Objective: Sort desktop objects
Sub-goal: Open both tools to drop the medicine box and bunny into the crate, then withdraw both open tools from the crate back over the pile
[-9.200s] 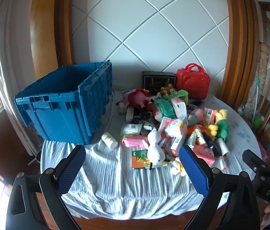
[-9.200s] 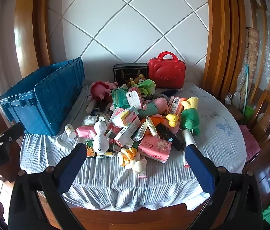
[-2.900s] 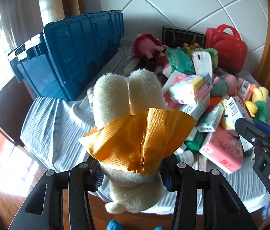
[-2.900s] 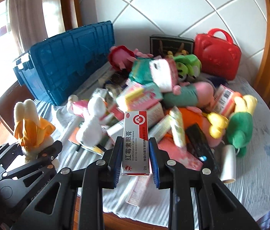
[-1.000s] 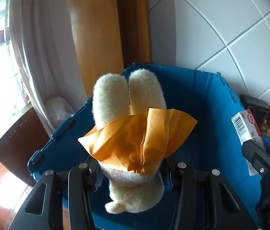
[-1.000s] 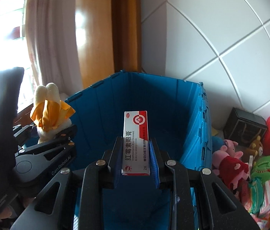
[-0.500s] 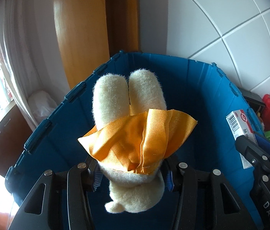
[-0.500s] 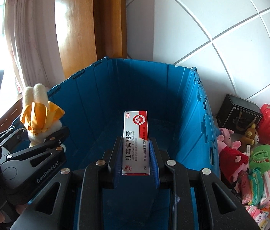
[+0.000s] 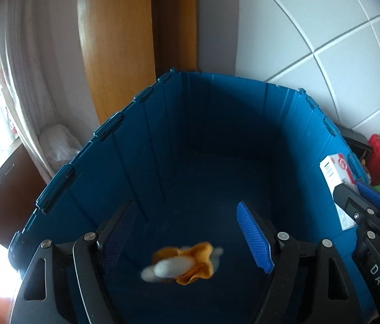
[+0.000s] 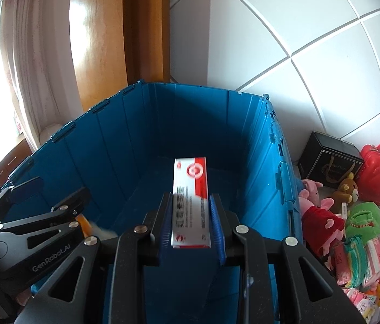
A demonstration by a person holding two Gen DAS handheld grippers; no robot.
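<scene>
- Tumbling blurred inside the blue crate (image 9: 217,145), the plush rabbit (image 9: 182,266) with its orange cloth is below the left gripper (image 9: 187,235) — whether it has reached the floor of the crate cannot be told.
- The left gripper's fingers (image 9: 254,237) stand wide apart with nothing between them, hanging over the crate's near end.
- The medicine box (image 10: 190,202), red and white, sits upright between the pads of the right gripper (image 10: 191,222), which is closed against its two long sides, above the crate's interior.
- Its print looks smeared, so the box may be slipping; I cannot tell for certain.
- Outside the crate's right wall, on the table, lies the unsorted heap: a pink pig plush (image 10: 318,213), a green plush (image 10: 362,218), a red case (image 10: 377,178), a black box (image 10: 330,159) and small packets.
- Risk, as I judge it: letting the box go near the right wall could bounce it off the rim and out onto the table — keeping it over the middle avoids that.
- The two grippers are close together; a hasty swing back to the heap could knock one against the other.
</scene>
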